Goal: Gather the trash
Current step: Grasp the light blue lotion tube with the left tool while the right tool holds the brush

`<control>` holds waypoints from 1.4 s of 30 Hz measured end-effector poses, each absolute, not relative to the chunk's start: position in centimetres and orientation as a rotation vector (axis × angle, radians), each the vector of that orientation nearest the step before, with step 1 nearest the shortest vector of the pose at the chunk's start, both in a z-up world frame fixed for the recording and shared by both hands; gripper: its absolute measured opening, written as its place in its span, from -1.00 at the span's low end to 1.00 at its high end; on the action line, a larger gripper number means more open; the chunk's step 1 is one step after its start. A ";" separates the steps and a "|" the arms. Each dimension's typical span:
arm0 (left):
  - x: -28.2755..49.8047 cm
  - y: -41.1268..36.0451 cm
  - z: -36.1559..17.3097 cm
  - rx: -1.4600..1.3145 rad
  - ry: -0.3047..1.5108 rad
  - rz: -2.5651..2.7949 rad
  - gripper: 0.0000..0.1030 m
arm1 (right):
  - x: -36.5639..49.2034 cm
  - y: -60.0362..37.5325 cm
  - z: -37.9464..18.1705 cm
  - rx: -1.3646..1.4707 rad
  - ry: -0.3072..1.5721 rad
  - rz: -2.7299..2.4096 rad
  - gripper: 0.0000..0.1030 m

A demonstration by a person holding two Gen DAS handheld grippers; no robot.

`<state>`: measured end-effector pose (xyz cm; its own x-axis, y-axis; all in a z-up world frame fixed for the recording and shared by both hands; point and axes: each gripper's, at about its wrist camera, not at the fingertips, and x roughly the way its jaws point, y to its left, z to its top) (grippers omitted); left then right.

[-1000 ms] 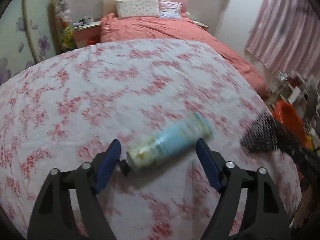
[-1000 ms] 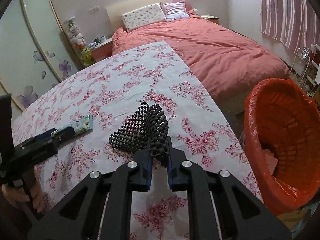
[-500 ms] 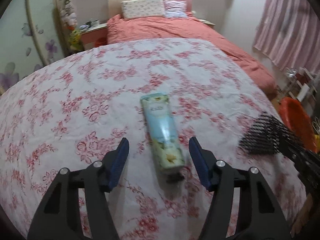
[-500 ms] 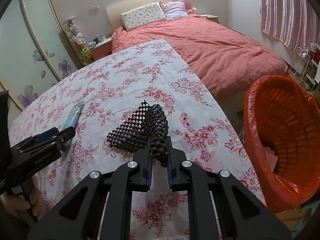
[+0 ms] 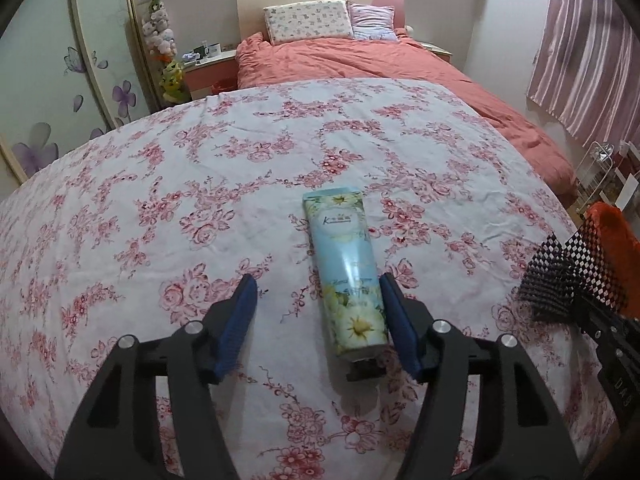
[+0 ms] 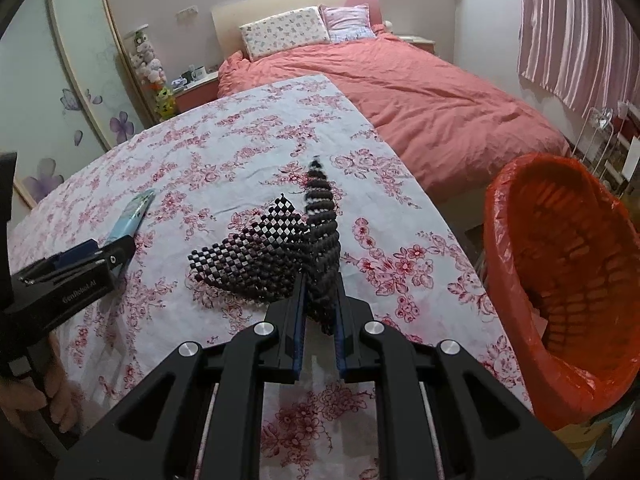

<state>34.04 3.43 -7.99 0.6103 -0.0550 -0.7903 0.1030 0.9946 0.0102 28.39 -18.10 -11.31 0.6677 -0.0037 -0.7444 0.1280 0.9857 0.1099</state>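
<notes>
A light blue flowered tube (image 5: 346,272) lies lengthwise on the floral tablecloth (image 5: 160,200), its cap end toward me. My left gripper (image 5: 317,282) straddles the tube's near half and its jaws are opening. The right pad (image 5: 394,312) is right against the tube, while the left pad stands well off it. My right gripper (image 6: 320,284) is shut on a folded black beaded mat (image 6: 272,248), whose far part rests on the cloth. The mat (image 5: 568,276) also shows at the right edge of the left wrist view. In the right wrist view the tube (image 6: 134,212) and left gripper (image 6: 100,256) are at the left.
An orange-lined bin (image 6: 560,264) stands beside the table's right edge, below table height, with scraps inside. Behind the table is a bed with a red cover (image 6: 420,96). A wardrobe door (image 5: 60,80) is at the left, and a person's hand (image 6: 36,400) holds the left gripper.
The tube lay crosswise and blurred between the left jaws, then settled lengthwise; now it sits closer to the right finger. The right gripper has stayed shut on the mat.
</notes>
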 end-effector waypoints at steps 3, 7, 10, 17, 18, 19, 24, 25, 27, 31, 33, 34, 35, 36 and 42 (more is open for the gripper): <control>34.2 3.7 -8.1 0.046 0.919 -0.079 0.44 | 28.4 -18.2 -11.4 0.162 0.839 -0.075 -0.73; 34.4 3.9 -8.3 0.043 0.933 -0.062 0.72 | 28.3 -18.7 -11.4 0.187 0.841 -0.078 -0.63; 34.7 4.6 -8.5 0.017 0.943 -0.032 0.83 | 28.3 -19.0 -11.4 0.205 0.840 -0.070 -0.62; 34.6 4.8 -8.5 0.012 0.950 -0.016 0.92 | 28.2 -18.8 -11.4 0.195 0.840 -0.076 -0.61; 34.6 4.8 -8.6 0.013 0.951 -0.016 0.92 | 28.2 -18.9 -11.4 0.196 0.840 -0.075 -0.61; 34.6 4.8 -8.6 0.013 0.951 -0.015 0.93 | 28.2 -18.8 -11.4 0.195 0.840 -0.076 -0.61; 34.6 4.8 -8.5 0.013 0.951 -0.015 0.93 | 28.2 -18.9 -11.4 0.199 0.840 -0.074 -0.60; 34.6 4.8 -8.5 0.014 0.951 -0.015 0.93 | 28.2 -18.9 -11.4 0.199 0.840 -0.074 -0.60; 34.6 4.8 -8.5 0.013 0.951 -0.015 0.93 | 28.2 -18.9 -11.4 0.200 0.840 -0.073 -0.60; 34.6 4.8 -8.5 0.013 0.951 -0.015 0.94 | 28.2 -18.9 -11.4 0.202 0.840 -0.073 -0.60; 34.6 4.8 -8.5 0.013 0.951 -0.015 0.94 | 28.1 -18.9 -11.4 0.206 0.839 -0.070 -0.59; 34.6 4.8 -8.5 0.013 0.951 -0.015 0.94 | 28.1 -18.9 -11.4 0.208 0.839 -0.069 -0.59; 34.6 4.8 -8.5 0.013 0.951 -0.015 0.94 | 28.1 -18.9 -11.4 0.209 0.839 -0.068 -0.59; 34.6 4.7 -8.5 0.013 0.951 -0.015 0.94 | 28.1 -18.9 -11.4 0.211 0.838 -0.067 -0.59; 34.6 4.7 -8.5 0.013 0.951 -0.015 0.94 | 28.0 -19.2 -11.5 0.222 0.837 -0.060 -0.58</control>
